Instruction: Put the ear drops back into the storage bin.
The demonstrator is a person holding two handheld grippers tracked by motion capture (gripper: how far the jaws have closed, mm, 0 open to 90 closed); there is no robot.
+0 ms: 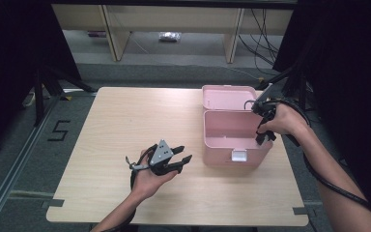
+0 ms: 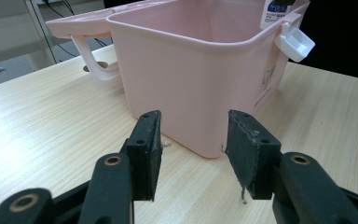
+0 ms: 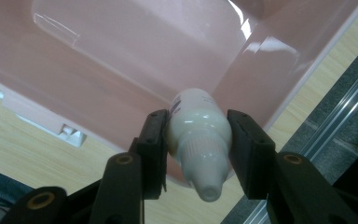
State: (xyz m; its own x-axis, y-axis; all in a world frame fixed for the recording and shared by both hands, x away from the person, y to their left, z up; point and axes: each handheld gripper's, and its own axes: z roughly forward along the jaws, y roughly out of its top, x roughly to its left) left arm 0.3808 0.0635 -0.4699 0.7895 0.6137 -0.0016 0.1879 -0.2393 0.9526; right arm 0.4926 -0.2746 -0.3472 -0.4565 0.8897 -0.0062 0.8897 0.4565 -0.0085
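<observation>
A pink plastic box (image 1: 232, 137) stands open on the right half of the table, its lid (image 1: 227, 96) folded back behind it. My right gripper (image 3: 198, 140) is shut on a small white bottle (image 3: 199, 140), nozzle toward the camera, held over the box's near right corner (image 3: 256, 60). From above, that right gripper (image 1: 264, 131) hangs at the box's right rim. My left gripper (image 1: 182, 154) is open with nothing between its fingers, a short way left of the box. In the left gripper view the left gripper (image 2: 193, 156) faces the box's corner (image 2: 200, 88).
The box's white latch (image 1: 239, 155) hangs open at its front wall. The wooden table (image 1: 121, 121) is bare to the left. Black curtains and stands flank the table. Shelving and cables sit on the floor beyond the far edge.
</observation>
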